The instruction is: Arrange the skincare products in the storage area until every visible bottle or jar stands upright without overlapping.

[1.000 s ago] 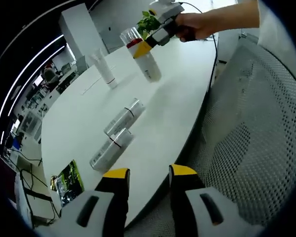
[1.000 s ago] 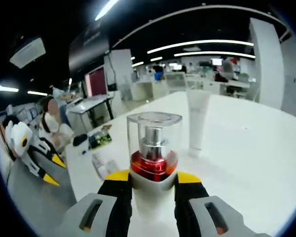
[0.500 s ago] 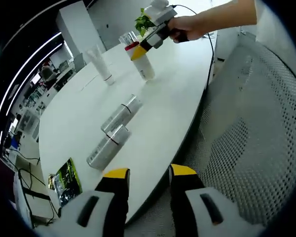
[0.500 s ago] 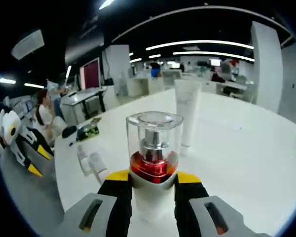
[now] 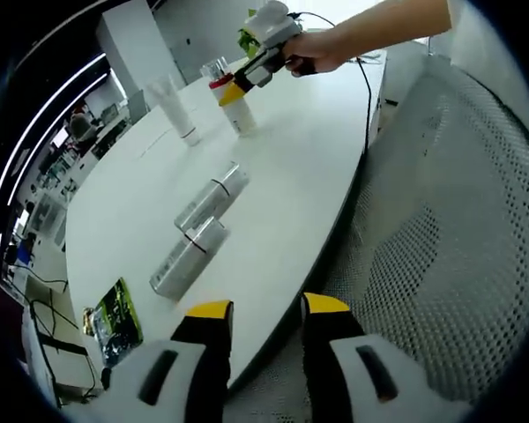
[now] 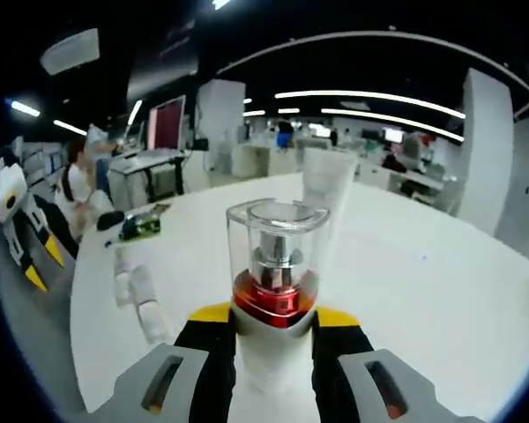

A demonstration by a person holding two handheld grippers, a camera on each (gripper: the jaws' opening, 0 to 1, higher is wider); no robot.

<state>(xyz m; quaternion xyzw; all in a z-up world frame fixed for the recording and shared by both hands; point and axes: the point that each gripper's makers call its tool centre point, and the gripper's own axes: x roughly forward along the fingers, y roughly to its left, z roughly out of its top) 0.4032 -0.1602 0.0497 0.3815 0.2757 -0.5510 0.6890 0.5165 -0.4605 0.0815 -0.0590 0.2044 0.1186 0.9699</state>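
Right gripper (image 6: 273,339) is clamped on the white body of a pump bottle (image 6: 274,291) just below its red collar and clear cap; bottle upright, and in the left gripper view it (image 5: 237,113) stands at or just above the white tabletop (image 5: 291,167) toward the far end, near a white tube (image 5: 178,109) standing upright on its cap. Left gripper (image 5: 263,348) hangs off the near edge of the tabletop over a mesh chair seat (image 5: 441,264), jaws parted and holding nothing. Two silver bottles (image 5: 198,229) lie on their sides end to end, mid-tabletop, close enough that they may be touching; these are the work not yet done. Risks, as I judge them: letting go of the pump bottle before its base sits flat would tip it, since the grip is high and the cap makes it top-heavy; setting it too close to the tube could knock that slender piece over. The lying bottles are round and could roll toward the near edge if nudged from the side. Hard to make out: whether the pump bottle's base touches the surface, hidden by the jaws in the right gripper view and too small in the other. Labels unreadable. A green packet (image 5: 119,315) sits at the left corner, contents unclear.
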